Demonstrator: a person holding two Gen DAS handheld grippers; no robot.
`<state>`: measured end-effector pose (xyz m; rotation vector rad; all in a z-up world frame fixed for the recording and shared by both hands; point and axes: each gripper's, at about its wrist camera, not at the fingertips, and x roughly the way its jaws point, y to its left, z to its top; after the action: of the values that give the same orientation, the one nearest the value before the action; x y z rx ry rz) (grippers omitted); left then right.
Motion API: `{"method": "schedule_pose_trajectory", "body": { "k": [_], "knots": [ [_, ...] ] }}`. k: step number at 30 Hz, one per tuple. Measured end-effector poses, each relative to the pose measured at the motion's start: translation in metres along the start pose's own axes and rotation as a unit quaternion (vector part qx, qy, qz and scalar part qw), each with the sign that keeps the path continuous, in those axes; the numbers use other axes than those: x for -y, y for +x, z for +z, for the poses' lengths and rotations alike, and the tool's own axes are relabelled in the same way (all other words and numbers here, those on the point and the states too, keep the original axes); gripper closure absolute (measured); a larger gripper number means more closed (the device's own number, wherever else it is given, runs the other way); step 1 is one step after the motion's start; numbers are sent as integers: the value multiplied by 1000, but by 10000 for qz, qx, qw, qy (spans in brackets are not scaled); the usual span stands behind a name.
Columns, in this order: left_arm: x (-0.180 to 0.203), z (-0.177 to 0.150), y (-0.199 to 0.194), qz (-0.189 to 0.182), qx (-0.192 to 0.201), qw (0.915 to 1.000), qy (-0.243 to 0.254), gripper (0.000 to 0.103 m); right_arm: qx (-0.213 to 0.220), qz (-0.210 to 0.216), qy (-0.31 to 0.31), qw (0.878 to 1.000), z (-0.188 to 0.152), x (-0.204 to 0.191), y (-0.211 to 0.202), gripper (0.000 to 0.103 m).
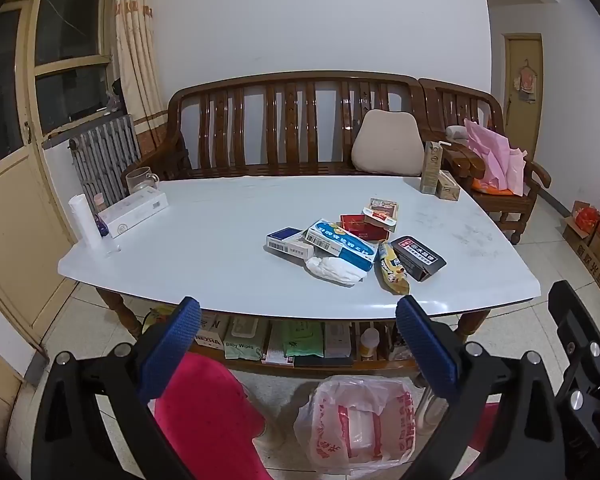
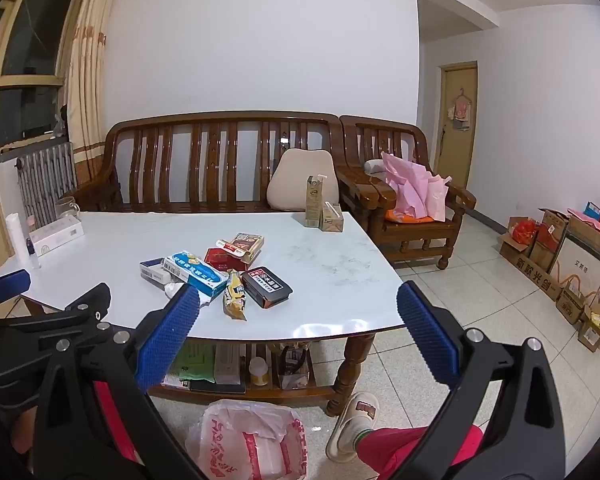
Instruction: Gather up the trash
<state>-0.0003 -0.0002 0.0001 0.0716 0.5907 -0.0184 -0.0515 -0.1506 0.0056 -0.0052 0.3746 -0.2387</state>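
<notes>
A pile of trash lies on the white table (image 1: 204, 248): a blue-and-white box (image 1: 340, 244), a smaller blue box (image 1: 288, 242), a crumpled tissue (image 1: 334, 268), a yellow wrapper (image 1: 392, 270), a black box (image 1: 418, 258), a red pack (image 1: 362, 226) and a brown pack (image 1: 382, 210). The same pile shows in the right wrist view around the blue-and-white box (image 2: 196, 274) and black box (image 2: 266, 286). A white plastic bag (image 1: 356, 424) with red print stands open on the floor below. My left gripper (image 1: 298, 344) and right gripper (image 2: 298, 334) hover open and empty short of the table's near edge.
A drink carton (image 1: 432, 168) and small box (image 1: 448, 188) stand at the table's far right; a glass mug (image 1: 140, 178), white box (image 1: 134, 212) and tube (image 1: 86, 220) at its left. A wooden bench (image 1: 284, 128) is behind. Cardboard boxes (image 2: 556, 264) line the right wall. A person's pink-trousered legs (image 1: 208, 416) and slipper (image 2: 352, 424) are below.
</notes>
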Motion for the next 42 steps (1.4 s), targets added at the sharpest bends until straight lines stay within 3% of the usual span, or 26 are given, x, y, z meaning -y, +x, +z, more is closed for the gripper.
{"method": "schedule_pose_trajectory", "body": {
  "k": [10, 42],
  "knots": [
    [-7, -2, 5, -43, -48, 9998, -199, 7, -9, -6, -22, 10000, 0, -2, 1, 6],
    [-7, 3, 2, -190, -49, 9996, -180, 7, 13, 28, -24, 10000, 2, -3, 0, 6]
  ]
}}
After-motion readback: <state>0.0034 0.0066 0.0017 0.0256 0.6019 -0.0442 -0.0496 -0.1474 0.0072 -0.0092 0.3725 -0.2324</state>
